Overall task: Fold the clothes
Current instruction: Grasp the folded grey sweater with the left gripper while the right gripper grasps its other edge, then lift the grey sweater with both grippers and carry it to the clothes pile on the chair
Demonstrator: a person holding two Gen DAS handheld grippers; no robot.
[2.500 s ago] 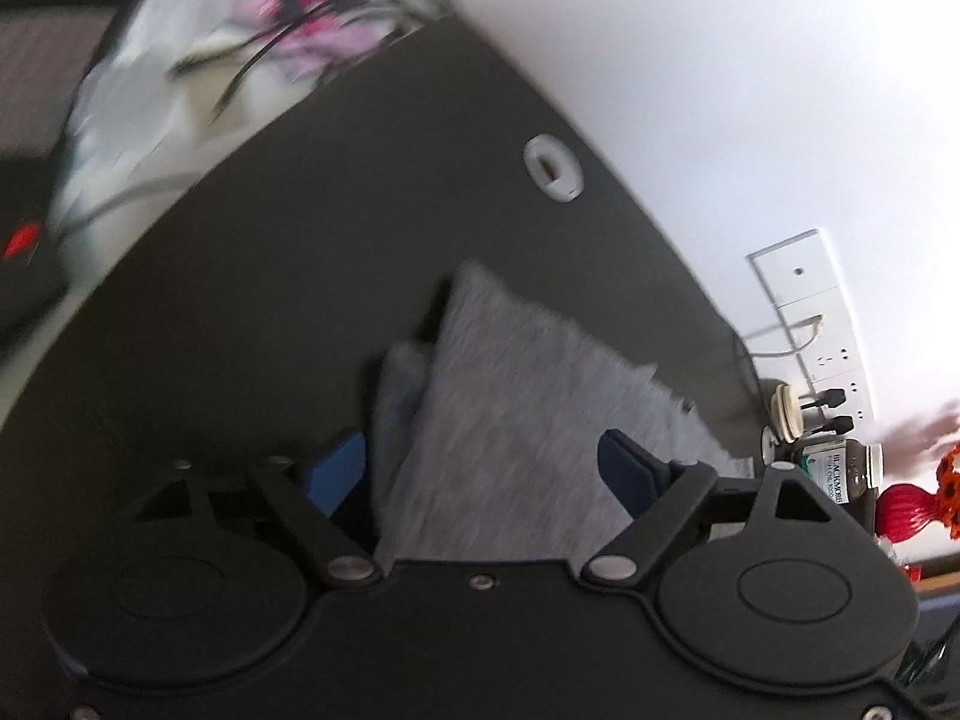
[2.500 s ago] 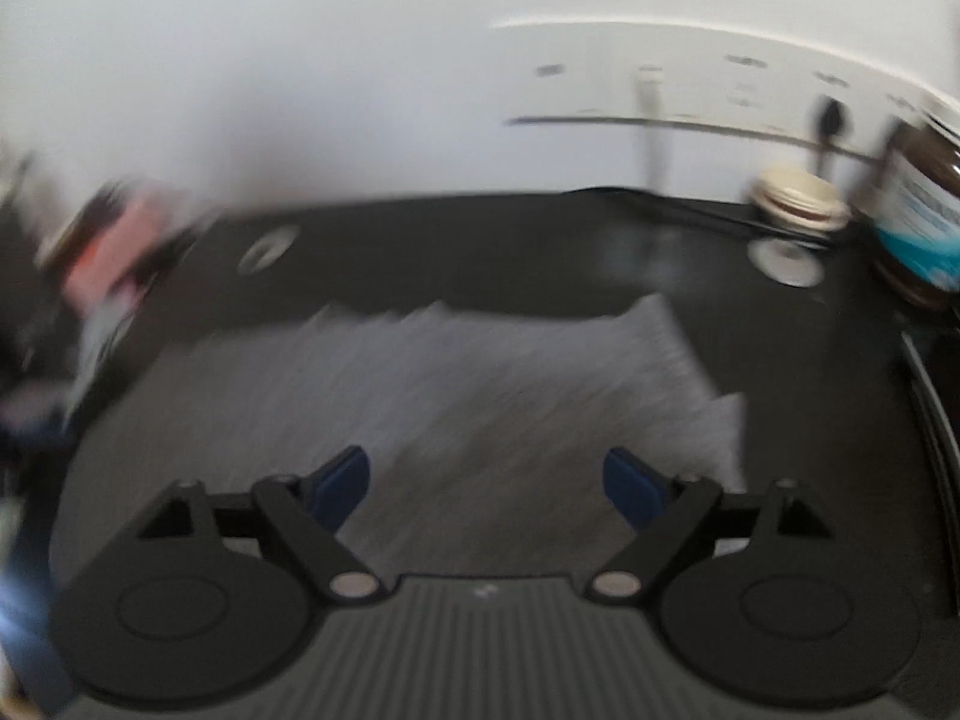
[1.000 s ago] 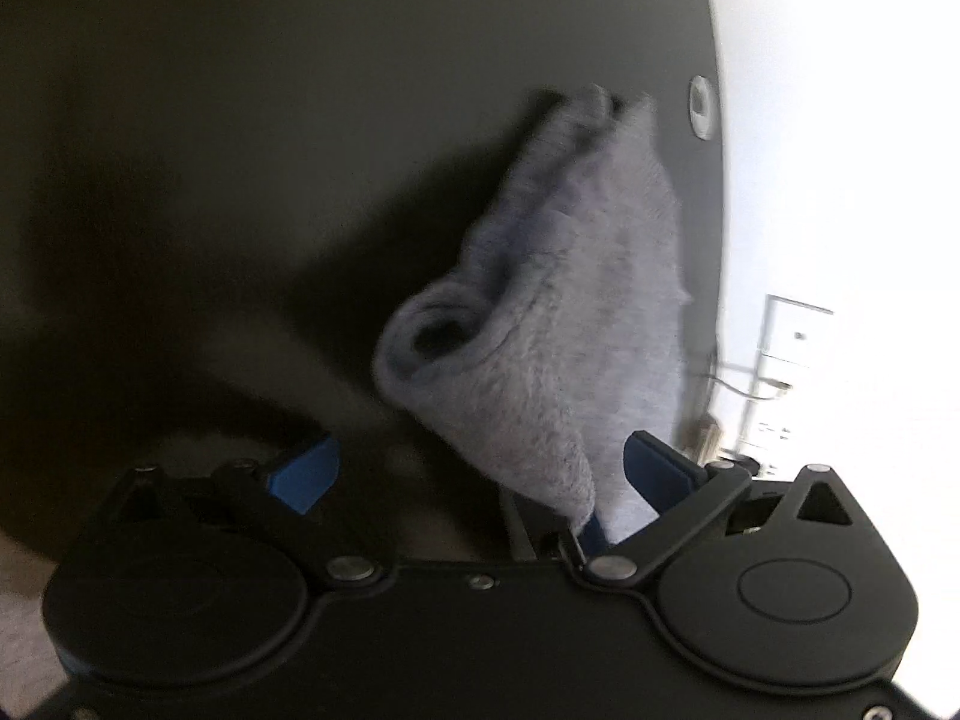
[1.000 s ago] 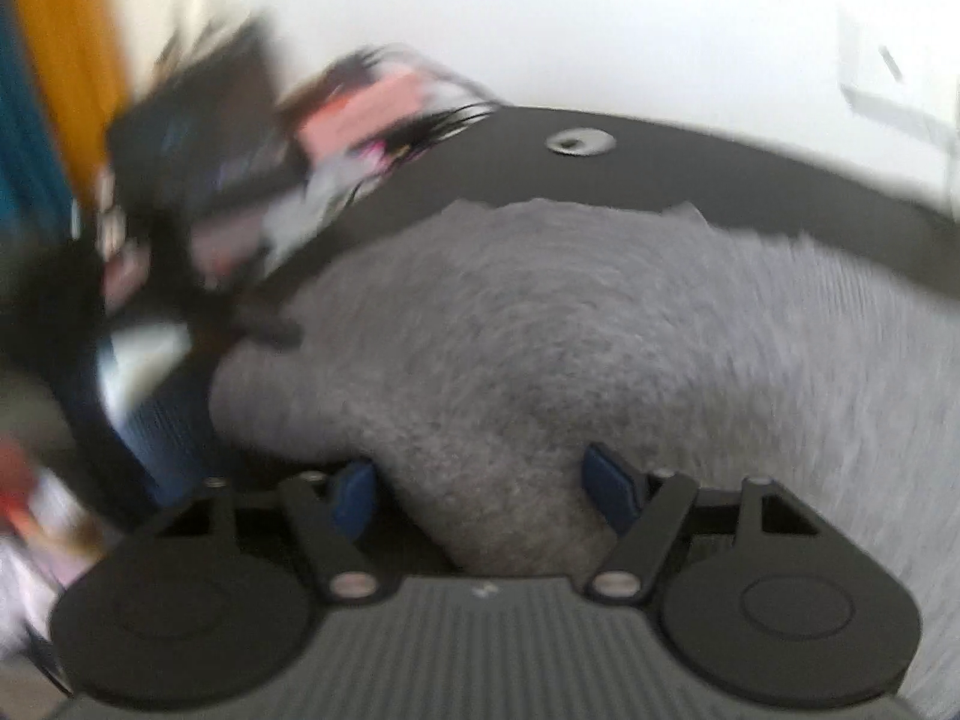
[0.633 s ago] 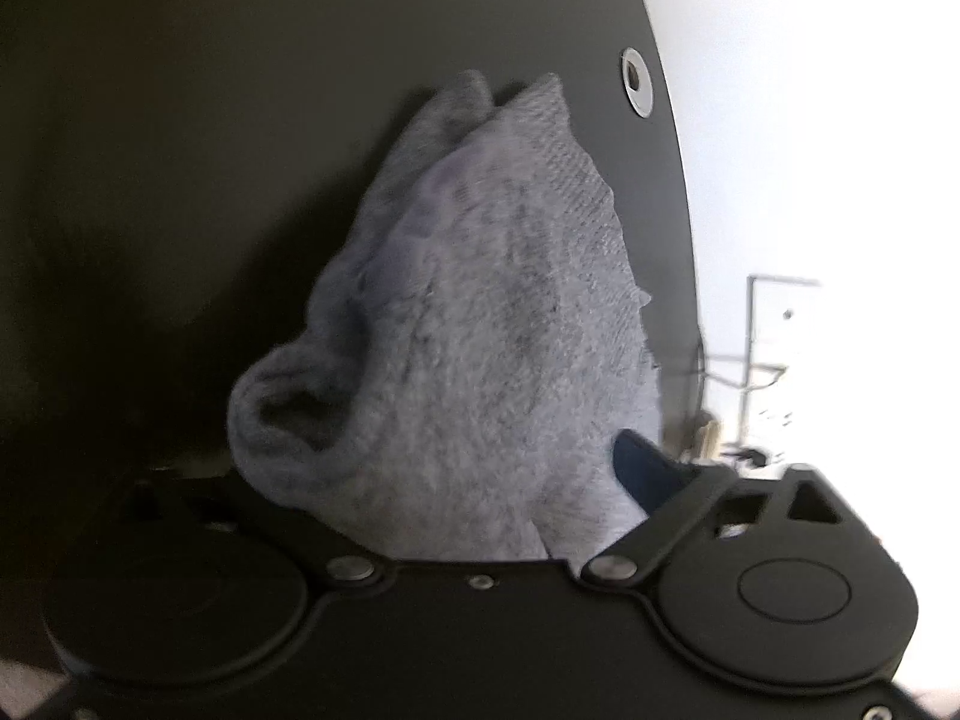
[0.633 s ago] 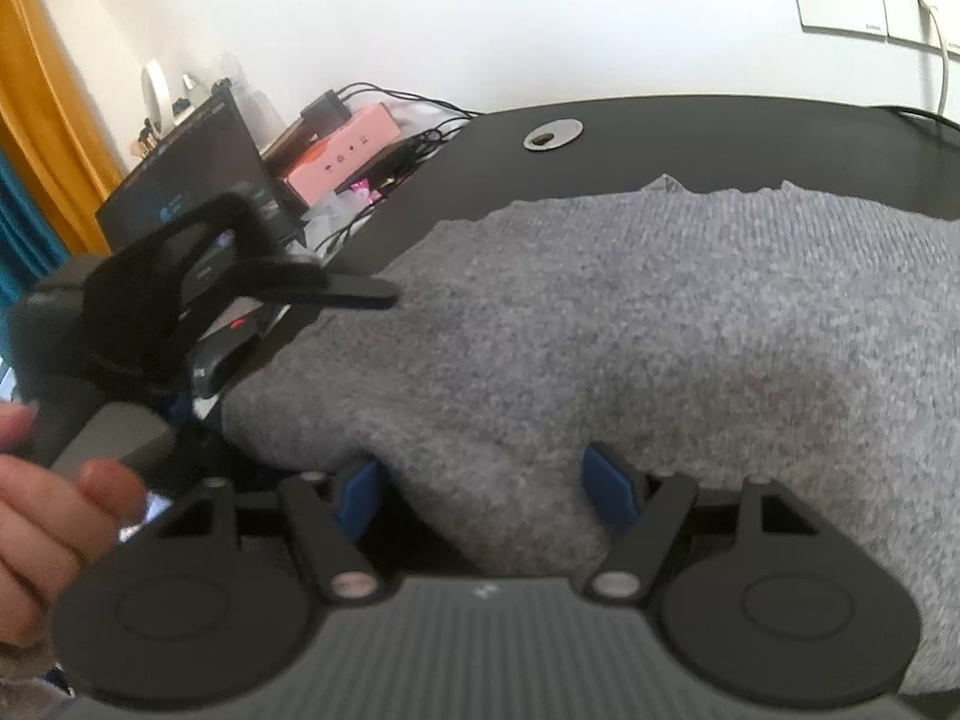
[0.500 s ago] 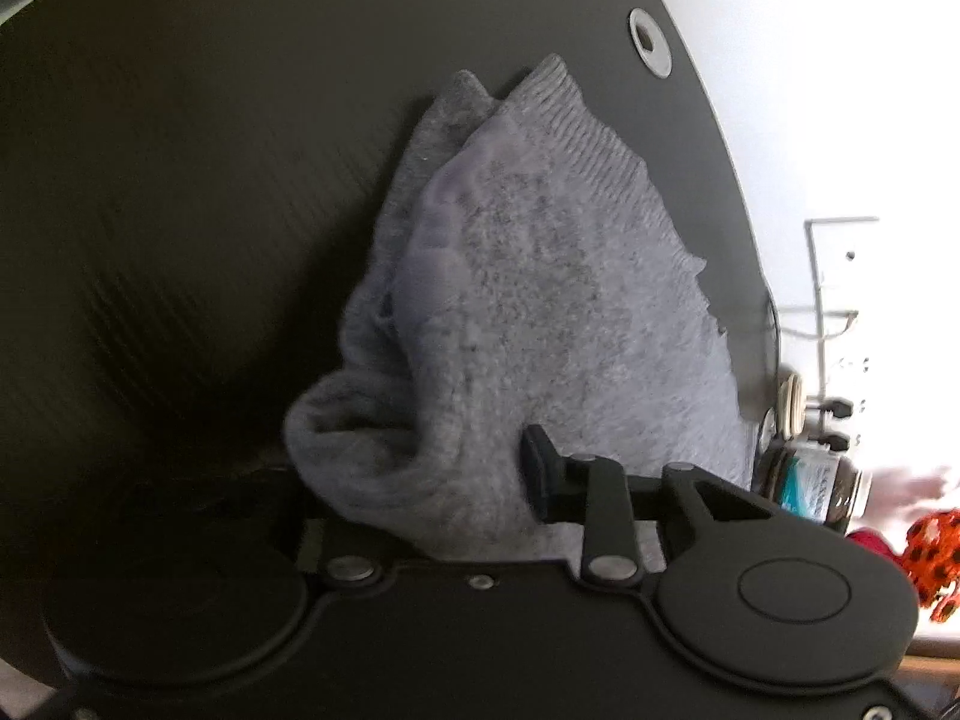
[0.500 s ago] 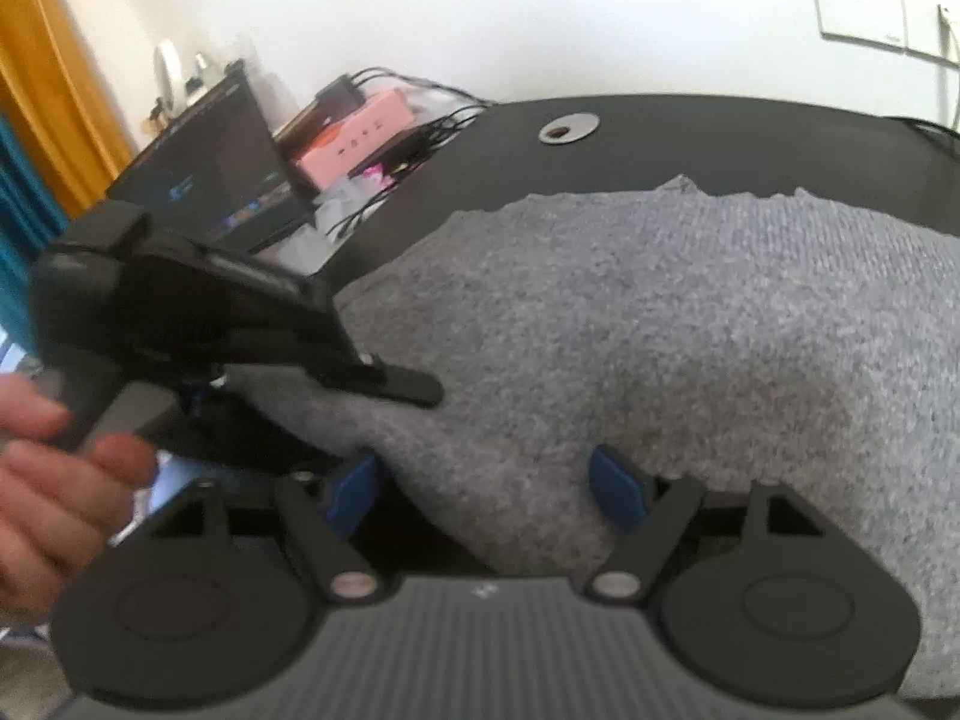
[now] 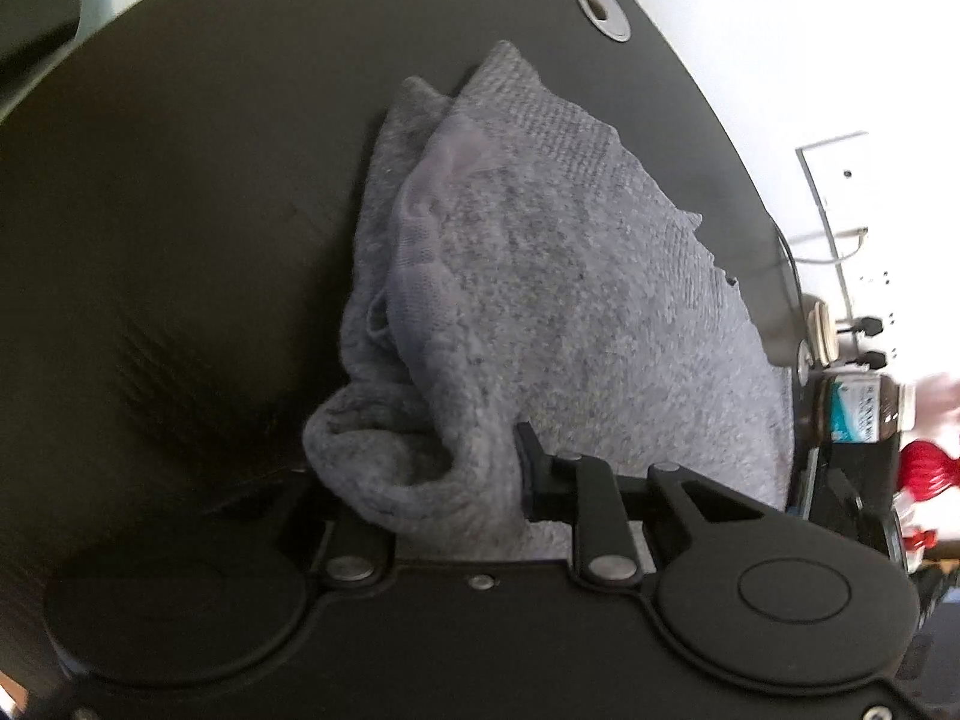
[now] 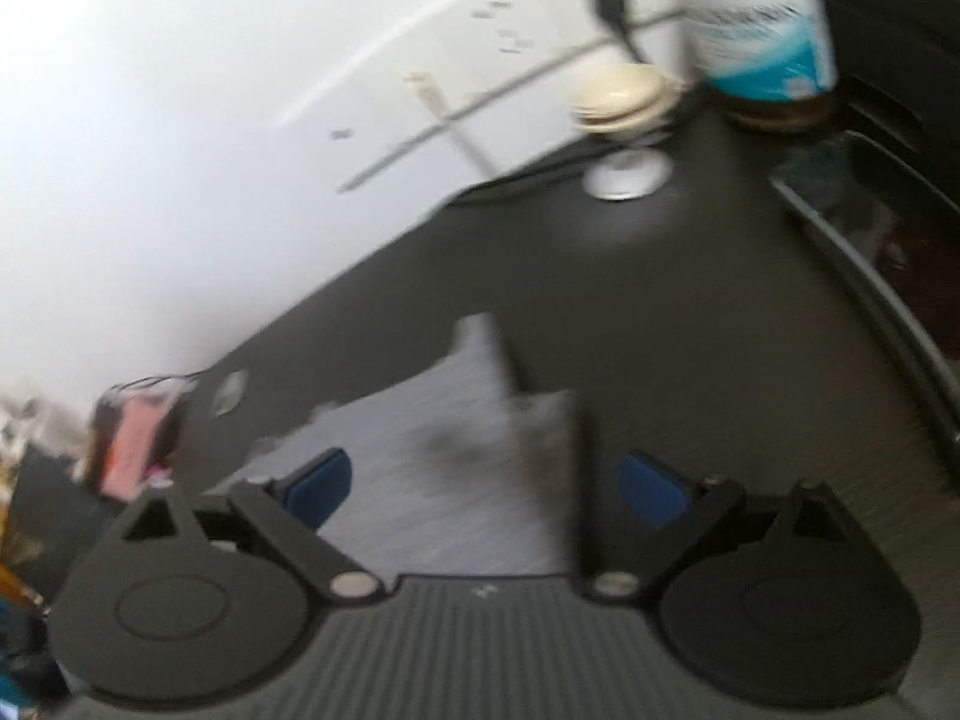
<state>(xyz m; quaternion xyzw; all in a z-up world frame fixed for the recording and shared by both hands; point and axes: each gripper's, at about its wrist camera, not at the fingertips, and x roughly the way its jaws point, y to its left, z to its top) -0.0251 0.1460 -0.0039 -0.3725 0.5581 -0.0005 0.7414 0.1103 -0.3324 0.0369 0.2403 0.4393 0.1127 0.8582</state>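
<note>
grey garment | long axis runs away from left tongs | corner pinched

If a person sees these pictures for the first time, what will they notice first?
Most likely the grey knitted garment, lying bunched on the black table, its near corner pinched in the closing left gripper. Next comes the right gripper, blue pads opening above the cloth without touching it. A brown labelled bottle stands at the wall.
</note>
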